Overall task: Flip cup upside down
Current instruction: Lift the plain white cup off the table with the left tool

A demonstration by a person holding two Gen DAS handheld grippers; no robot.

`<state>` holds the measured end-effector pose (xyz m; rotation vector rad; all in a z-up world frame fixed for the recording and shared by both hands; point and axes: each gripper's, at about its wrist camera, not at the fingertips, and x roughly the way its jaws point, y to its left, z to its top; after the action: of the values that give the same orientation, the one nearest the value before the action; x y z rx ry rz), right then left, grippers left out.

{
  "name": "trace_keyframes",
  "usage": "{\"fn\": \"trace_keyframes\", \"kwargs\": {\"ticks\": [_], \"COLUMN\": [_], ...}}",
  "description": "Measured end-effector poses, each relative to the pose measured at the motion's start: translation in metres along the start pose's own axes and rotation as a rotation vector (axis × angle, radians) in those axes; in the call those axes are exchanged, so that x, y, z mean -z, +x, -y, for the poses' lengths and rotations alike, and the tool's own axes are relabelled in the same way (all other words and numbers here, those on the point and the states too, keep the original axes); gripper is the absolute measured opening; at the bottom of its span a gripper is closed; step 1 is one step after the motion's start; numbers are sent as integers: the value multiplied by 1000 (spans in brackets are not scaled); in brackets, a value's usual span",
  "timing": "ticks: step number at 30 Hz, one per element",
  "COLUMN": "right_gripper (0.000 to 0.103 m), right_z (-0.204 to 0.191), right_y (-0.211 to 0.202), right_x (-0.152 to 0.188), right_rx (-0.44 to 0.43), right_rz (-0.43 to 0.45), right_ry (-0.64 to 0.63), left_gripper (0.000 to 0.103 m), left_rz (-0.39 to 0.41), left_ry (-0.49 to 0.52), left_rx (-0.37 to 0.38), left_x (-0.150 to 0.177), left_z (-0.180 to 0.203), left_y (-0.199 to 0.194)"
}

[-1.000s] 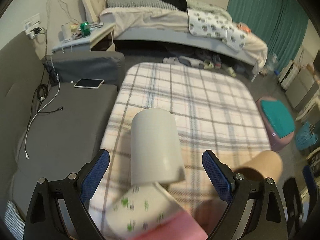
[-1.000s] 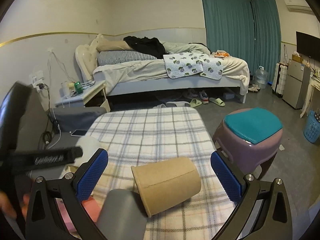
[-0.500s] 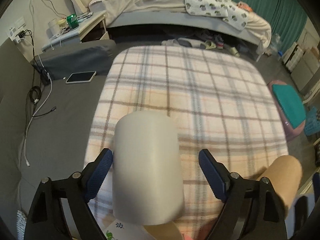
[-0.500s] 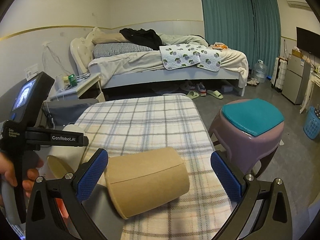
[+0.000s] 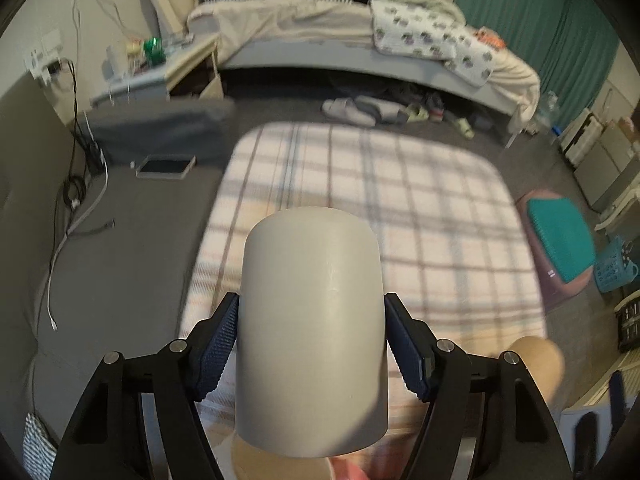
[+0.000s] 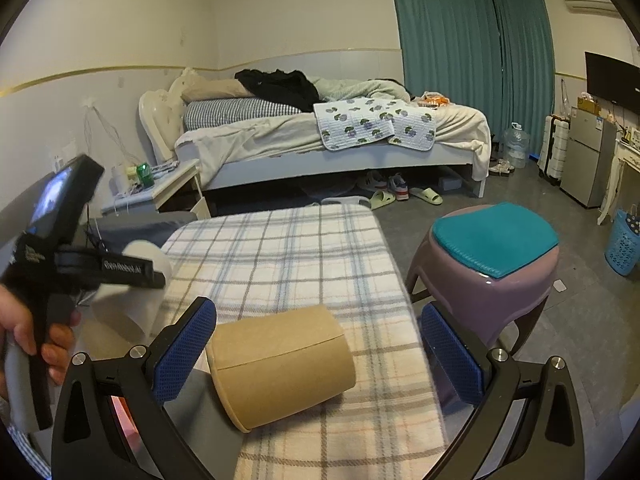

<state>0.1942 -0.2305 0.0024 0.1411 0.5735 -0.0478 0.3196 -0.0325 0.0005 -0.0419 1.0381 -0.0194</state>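
White cup [image 5: 312, 320], lifted above the plaid cloth [image 5: 440, 208], is now clamped between the left gripper [image 5: 312, 332] pads that stood apart half a second ago (flip can begin); right gripper [image 6: 320, 344] gapes around the brown cup [image 6: 280, 364].

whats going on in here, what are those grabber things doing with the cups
A person is working a hand-held gripper in each hand over a plaid blanket. The left gripper is shut on a white cup, its blue pads pressed against both sides. The right gripper is open, with a brown paper cup lying on its side between its fingers, not gripped. Neither cup stands upside down yet.
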Motion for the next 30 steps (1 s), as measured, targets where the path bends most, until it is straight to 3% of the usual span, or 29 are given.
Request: {"fn": "trace_keyframes", "kwargs": {"ticks": [8,18,24,30], "right_gripper": [103,103,103,103], "right_z": [3,11,14,20], "right_y": [-39,-120,-155,-163], "right_x": [-11,-7,32,60], "right_rx": [-5,-6,16,49], "right_rz": [50,80,12,-47], "right_ry": [10,33,5,-20], "left_gripper": [72,72,72,72], "left_rz": [101,139,70,-58], "left_ry": [34,42,28,-25], "left_rx": [47,105,127,151], "left_x": [0,79,144,207], "left_z": [18,13,7,8], "left_y": [-84,-170,-165,-118]}}
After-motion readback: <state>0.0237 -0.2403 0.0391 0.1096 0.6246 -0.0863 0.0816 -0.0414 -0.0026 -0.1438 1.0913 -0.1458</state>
